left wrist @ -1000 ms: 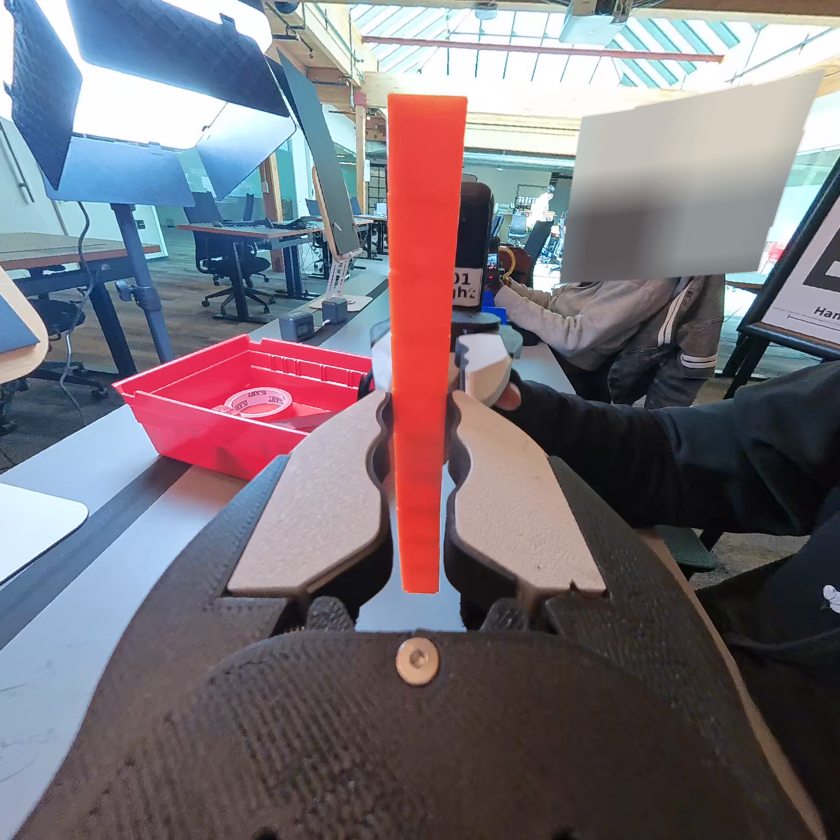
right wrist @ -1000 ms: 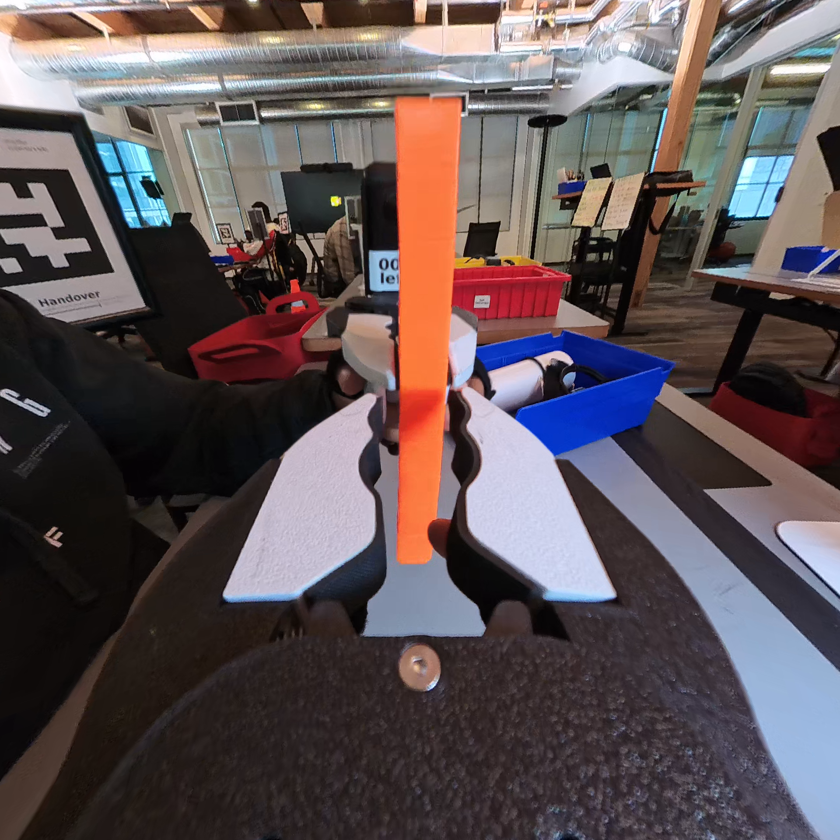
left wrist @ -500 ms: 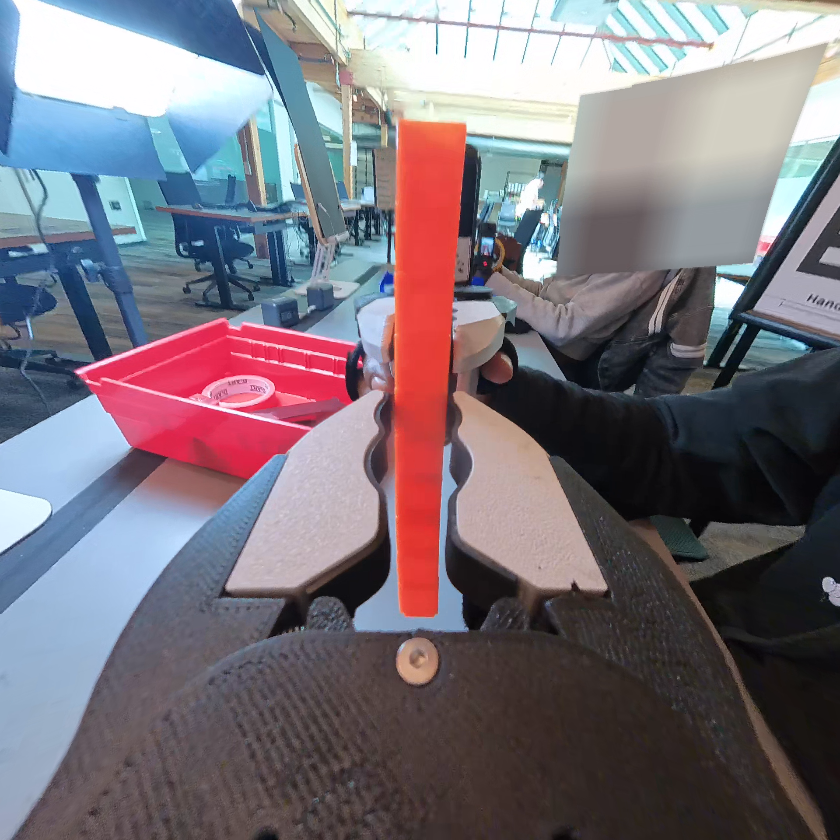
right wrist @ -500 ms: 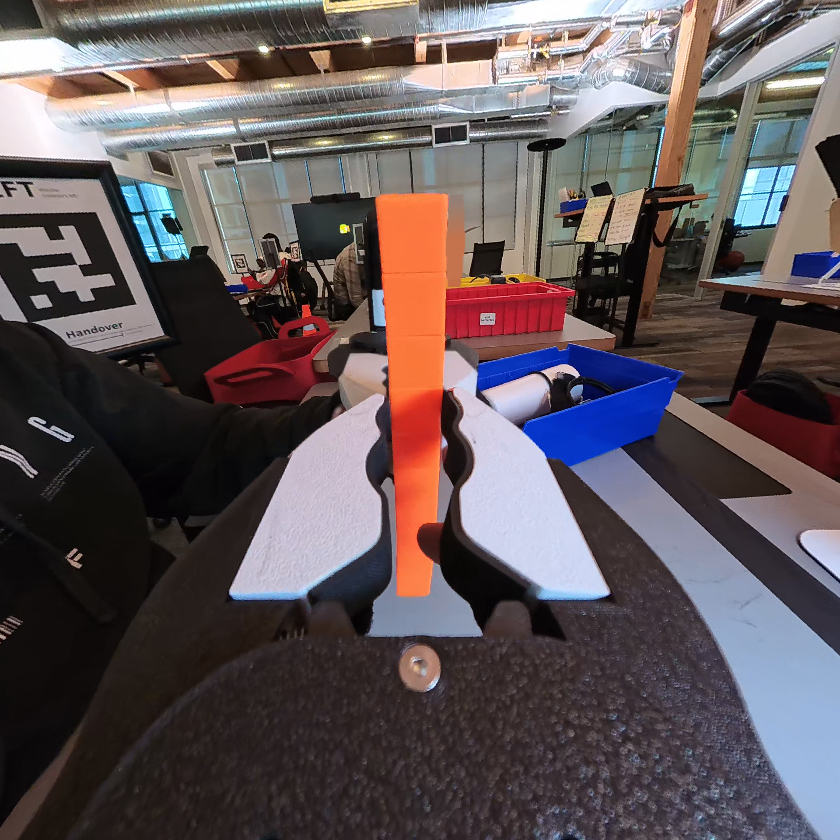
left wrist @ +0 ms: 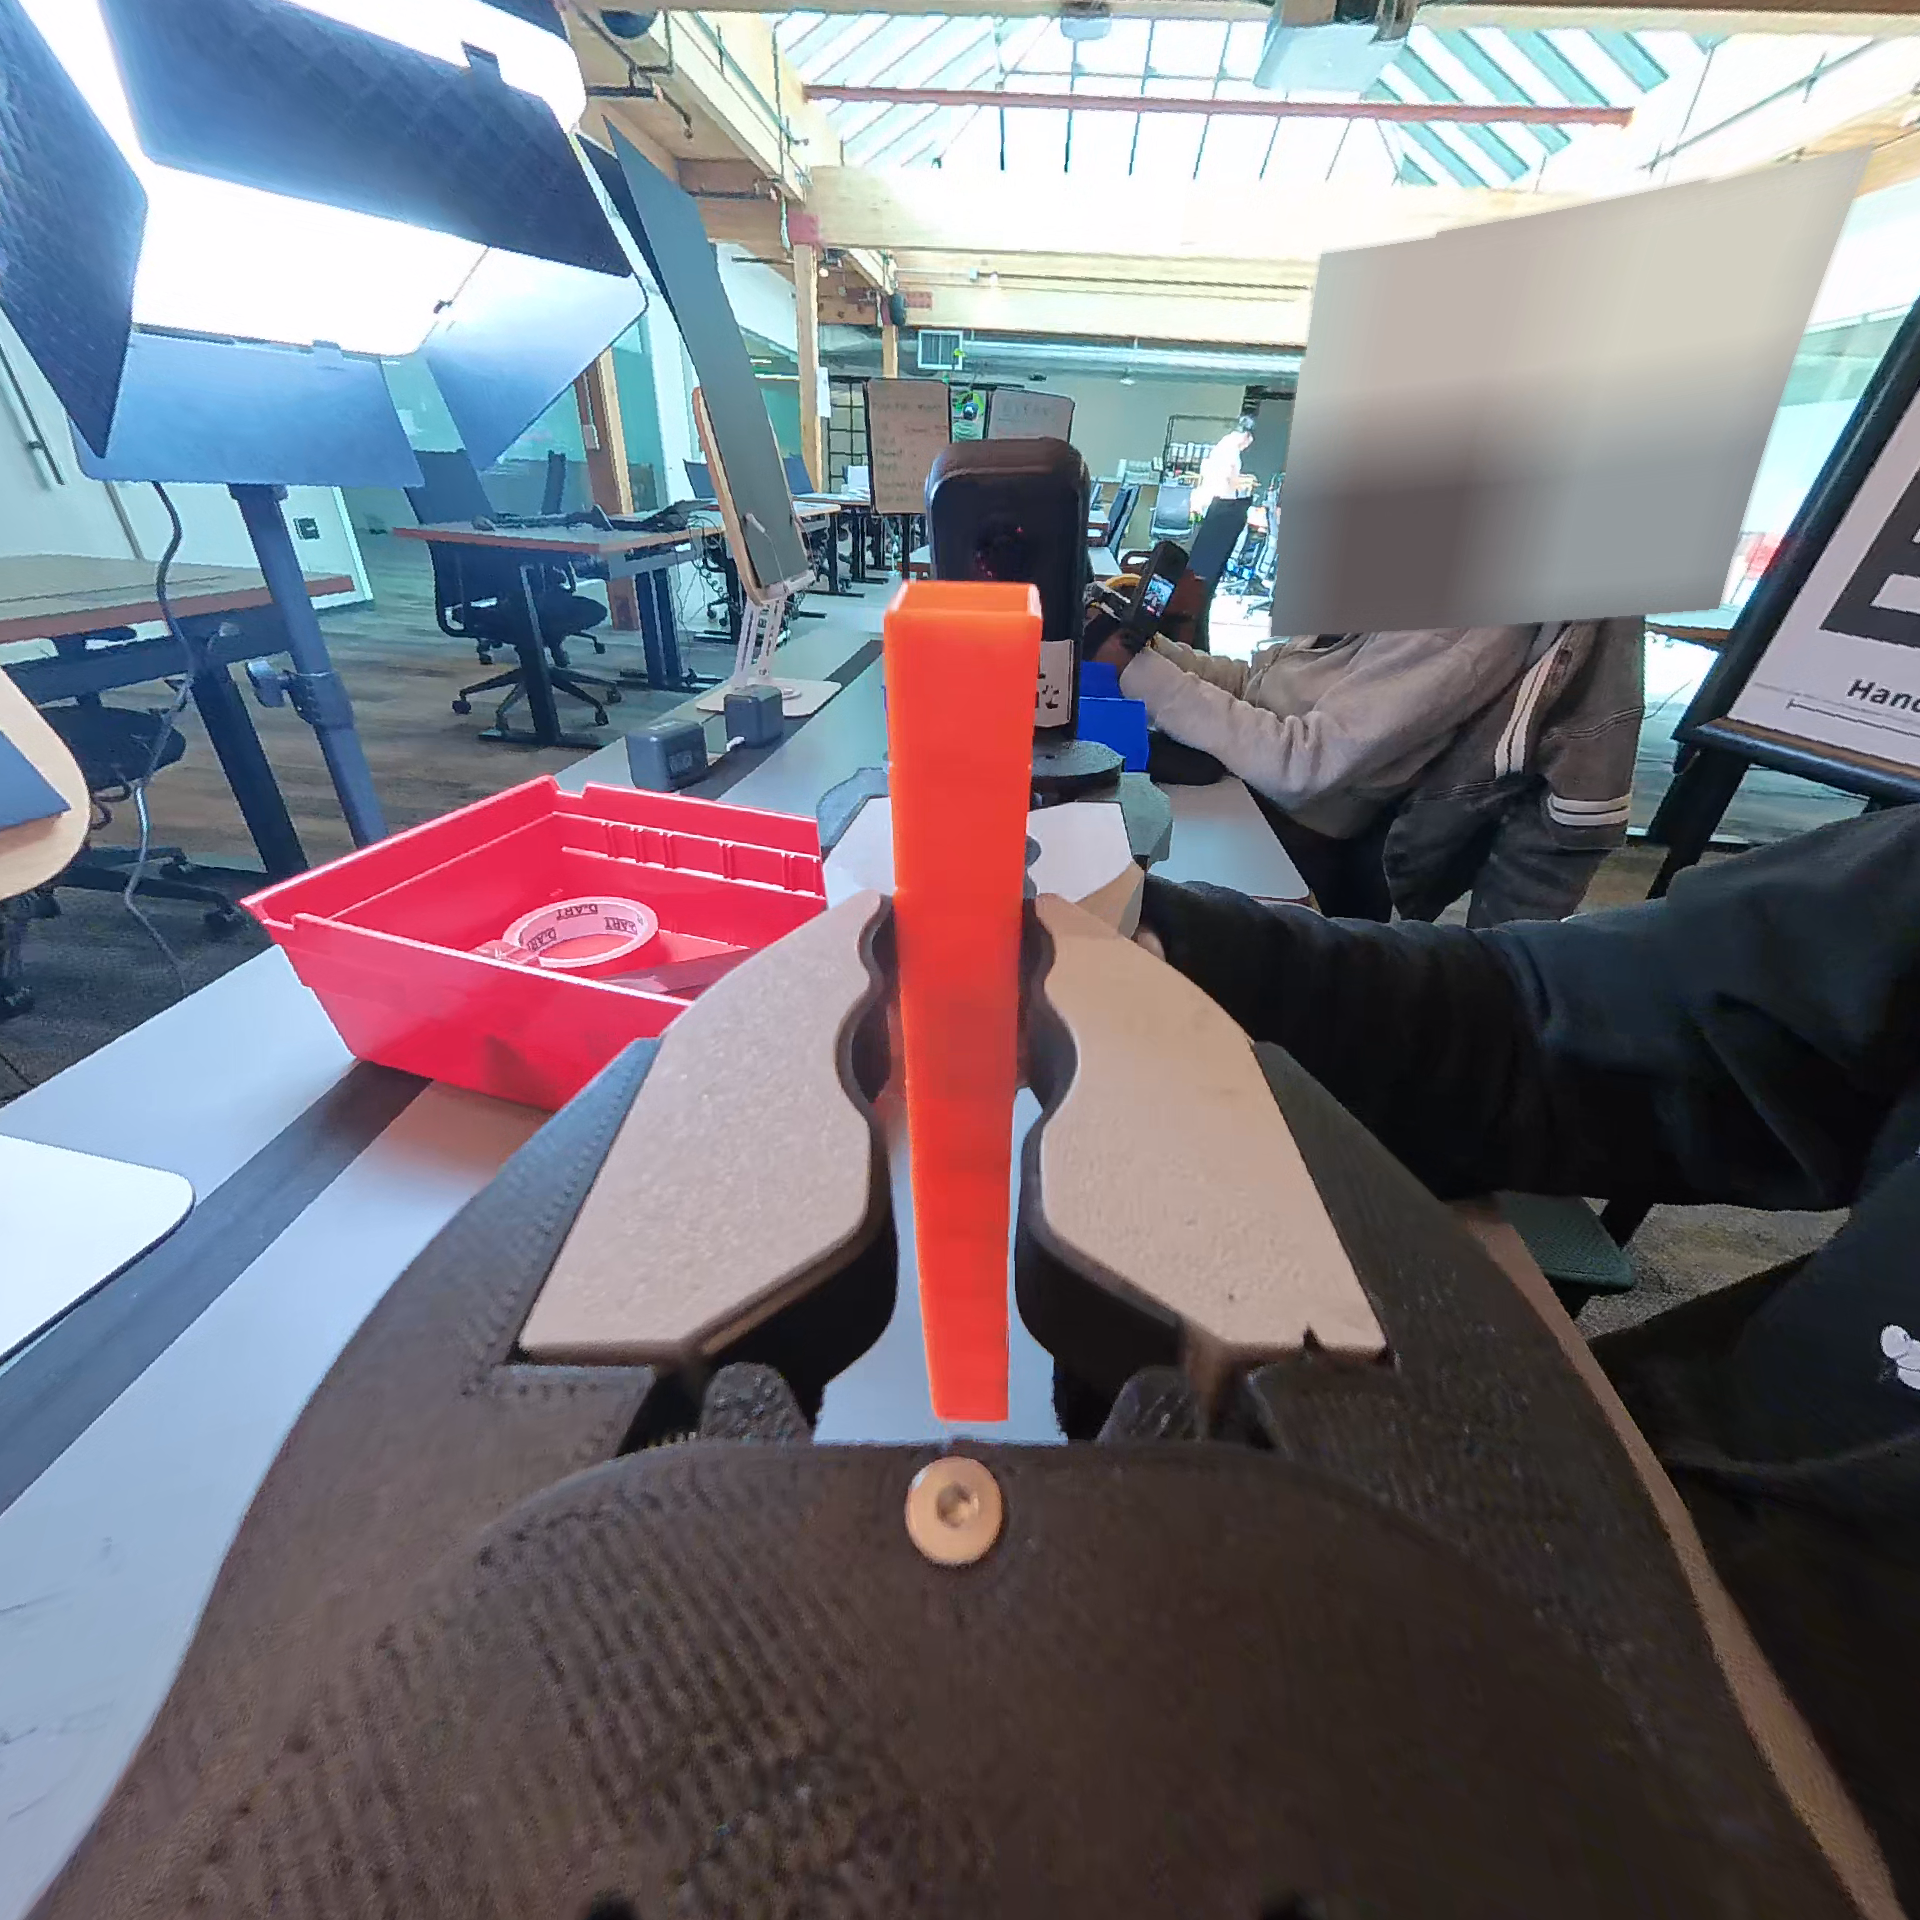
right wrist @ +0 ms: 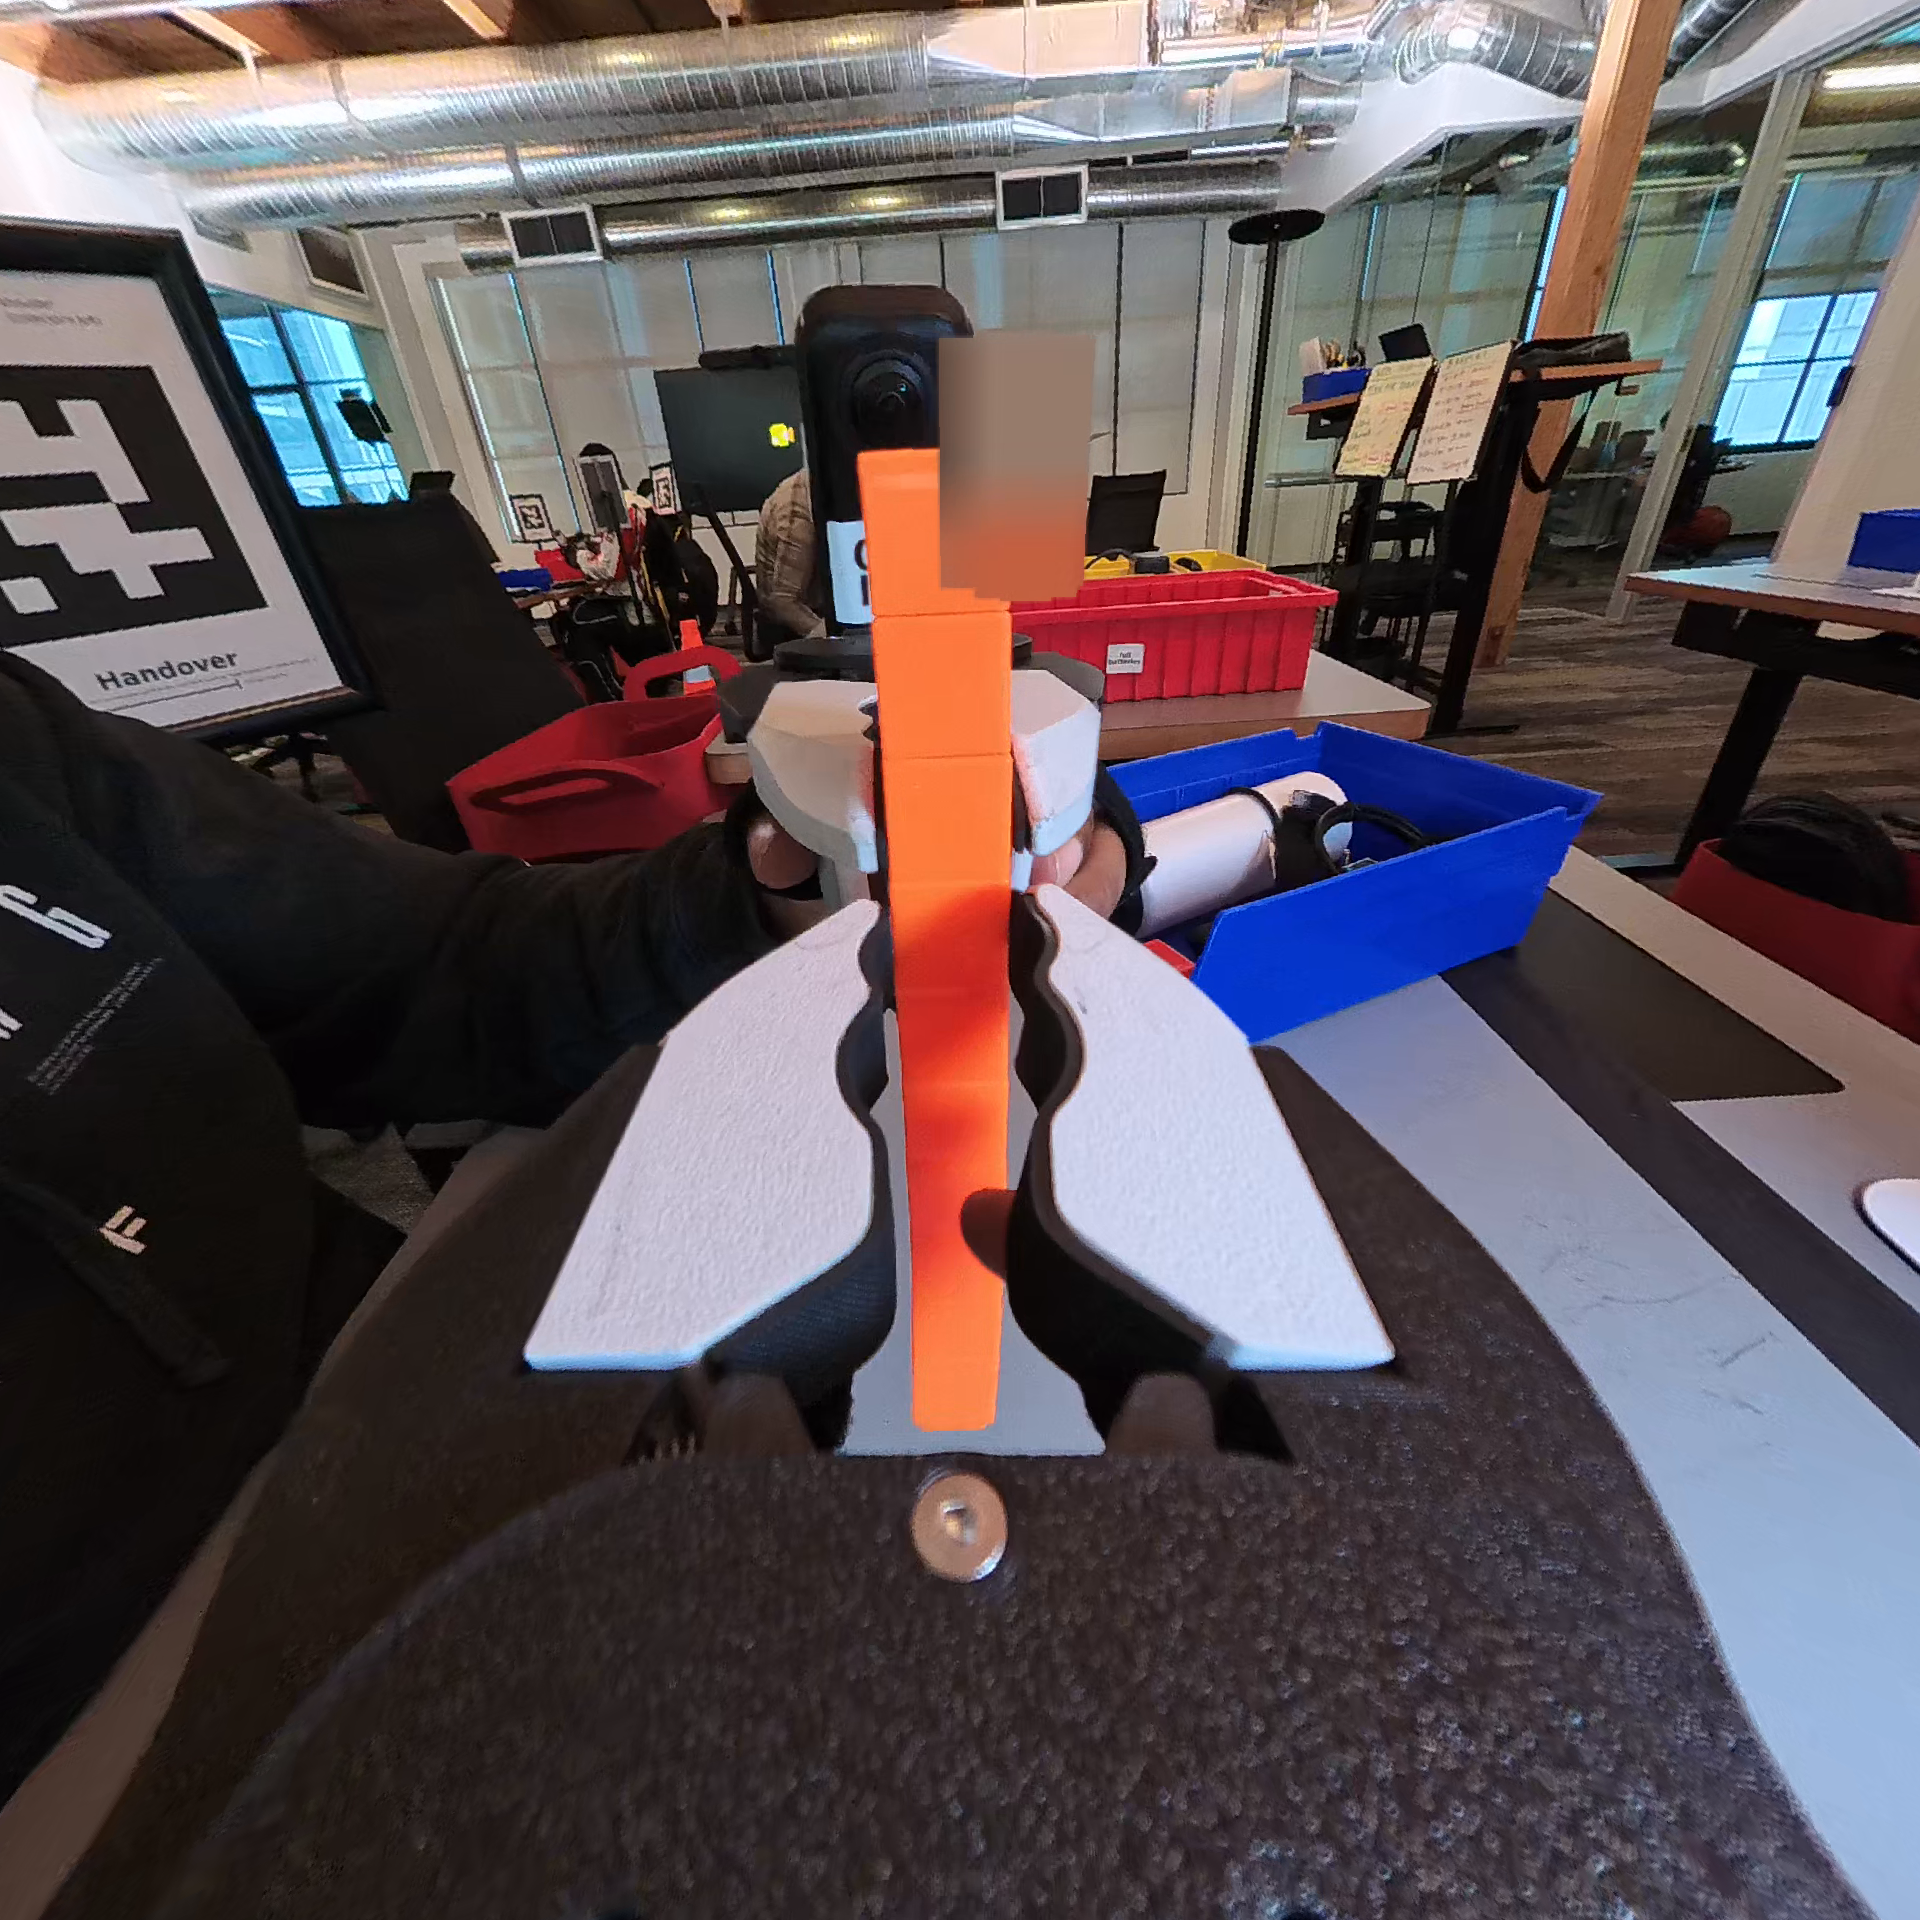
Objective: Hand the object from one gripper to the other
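Left wrist view is bounded on one side by a red bin [left wrist: 436, 961] near the far left edge of the grey tabletop [left wrist: 156, 1122], with a roll of tape [left wrist: 582, 928] lying inside it; none of this is seen from the other side. Right wrist view instead takes in a blue bin [right wrist: 1382, 914] on the tabletop [right wrist: 1558, 1247], holding a white cylinder [right wrist: 1226, 847].

An orange bar [left wrist: 956, 987] is held upright above the tabletop, pinched by the left gripper [left wrist: 956, 914], whose pale rough-textured fingers [left wrist: 727, 1143] are pressed against its two sides. The same orange bar [right wrist: 945, 935] is likewise clamped between the white fingers [right wrist: 727, 1143] of the right gripper [right wrist: 948, 914], so both grippers are closed on it from opposite sides at about the same height. The bar is long, square in section and hollow at the top, and faint seams divide it into block-like segments. The gripper bodies are of black, grainy printed plastic.
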The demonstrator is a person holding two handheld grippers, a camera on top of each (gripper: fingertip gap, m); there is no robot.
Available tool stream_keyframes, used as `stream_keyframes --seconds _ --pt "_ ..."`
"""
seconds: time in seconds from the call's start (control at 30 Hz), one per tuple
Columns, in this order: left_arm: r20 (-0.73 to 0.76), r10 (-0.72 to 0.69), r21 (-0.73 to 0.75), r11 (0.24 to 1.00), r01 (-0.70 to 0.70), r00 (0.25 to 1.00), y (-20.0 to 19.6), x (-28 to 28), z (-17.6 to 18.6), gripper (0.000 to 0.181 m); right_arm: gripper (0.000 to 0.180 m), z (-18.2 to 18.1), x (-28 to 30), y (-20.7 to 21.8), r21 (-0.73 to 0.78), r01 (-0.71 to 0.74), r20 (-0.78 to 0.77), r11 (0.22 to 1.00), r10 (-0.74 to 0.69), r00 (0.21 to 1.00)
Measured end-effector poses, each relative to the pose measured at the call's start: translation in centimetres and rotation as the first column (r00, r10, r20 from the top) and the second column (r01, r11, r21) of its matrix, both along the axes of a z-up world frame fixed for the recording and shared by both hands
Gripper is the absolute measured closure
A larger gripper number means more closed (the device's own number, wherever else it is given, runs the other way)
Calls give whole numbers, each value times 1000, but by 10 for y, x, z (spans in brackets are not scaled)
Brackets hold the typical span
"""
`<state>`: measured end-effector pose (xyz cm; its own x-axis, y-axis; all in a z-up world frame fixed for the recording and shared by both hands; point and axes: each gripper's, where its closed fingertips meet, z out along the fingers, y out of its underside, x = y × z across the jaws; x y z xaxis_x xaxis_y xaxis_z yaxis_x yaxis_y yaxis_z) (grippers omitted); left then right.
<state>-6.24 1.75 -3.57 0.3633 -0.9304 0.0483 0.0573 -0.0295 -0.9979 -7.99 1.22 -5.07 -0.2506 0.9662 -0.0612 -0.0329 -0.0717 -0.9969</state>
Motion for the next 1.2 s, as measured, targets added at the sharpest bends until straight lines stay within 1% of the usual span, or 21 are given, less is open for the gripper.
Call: stream_keyframes --seconds 0.03,0.13,0.23,0.33,0.37,0.43,0.57,0.63,0.7,0.77,0.87,0.9,0.93,1.03,1.17,1.2 --pt "1 4 5 1000 -4 1000 0 0 1 159 159 1 1 1 10 8 -1 1000 -8 1000" --pt "-4 0 -6 1000 0 1000 0 -1 -1 159 149 15 11 3 11 18 -50 1000 -17 999" --pt "-16 -8 -21 1000 7 1000 1 0 -5 159 147 27 20 6 12 34 -84 999 -33 996" --pt "-29 -24 -35 999 23 999 1 7 -12 159 147 28 18 3 6 26 -85 1000 -25 996" --pt "-36 -27 -37 999 26 999 1 10 -15 159 147 25 15 2 7 22 -74 1000 -22 997" --pt "-50 -36 -39 999 34 998 0 14 -19 159 158 22 11 1 4 20 -72 1000 -20 997" --pt "-37 -53 -52 997 51 998 -2 13 -18 159 159 20 11 2 -21 5 -80 1000 -7 997" --pt "11 -49 -46 998 49 999 -1 7 -8 148 159 20 12 4 -19 14 -78 1000 -15 997" --pt "43 -30 -27 999 32 999 -1 -3 2 145 159 18 12 4 -17 12 -65 1000 -13 998" --pt "67 -19 -8 1000 19 998 -3 -9 11 146 159 14 9 3 -5 13 -51 1000 -13 999" --pt "43 -13 18 1000 12 999 -5 -7 12 148 159 8 3 -2 1 -3 -30 1000 3 1000" --pt "29 -13 25 1000 13 999 -6 -5 10 152 159 6 1 -4 6 -7 -20 1000 7 1000" --pt "15 -14 35 999 13 1000 -7 -3 8 159 159 4 -1 -6 11 -12 -12 1000 12 1000" --pt "-17 -5 52 999 6 1000 -6 -3 7 160 159 3 -3 -6 12 -4 -11 1000 4 1000" --pt "18 26 81 996 -27 999 -5 -6 15 160 157 8 -2 -2 3 20 -43 1000 -20 999" --pt "43 31 85 996 -35 999 -5 -9 19 160 152 8 -1 -1 2 23 -45 1000 -23 999"
